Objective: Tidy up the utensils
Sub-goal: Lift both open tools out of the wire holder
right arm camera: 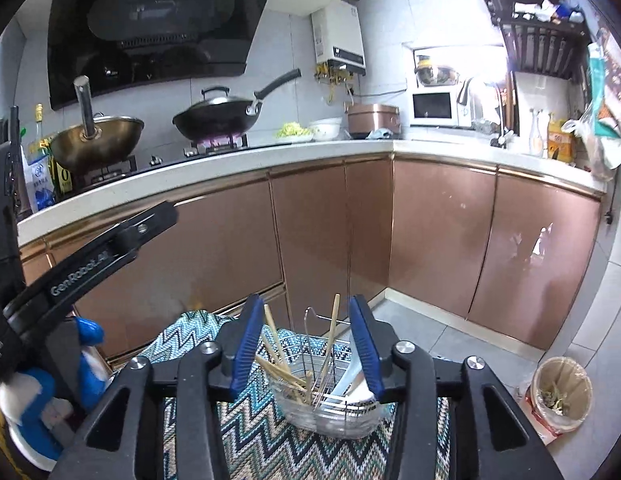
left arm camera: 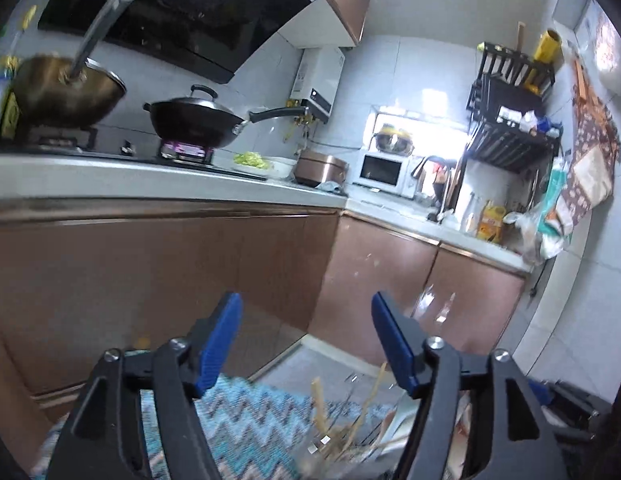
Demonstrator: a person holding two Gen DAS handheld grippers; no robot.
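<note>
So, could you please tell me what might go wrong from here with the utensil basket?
1. The chopsticks lean loosely at different angles in the wire basket; the open right gripper could knock them out.
2. The basket sits on a patterned cloth, so a nudge may slide or tip it.
3. The left gripper, also open, views it blurred, so aiming may be off.

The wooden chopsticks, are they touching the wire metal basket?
Touching. The right wrist view shows the wooden chopsticks standing inside the wire metal basket, leaning against it.
</note>
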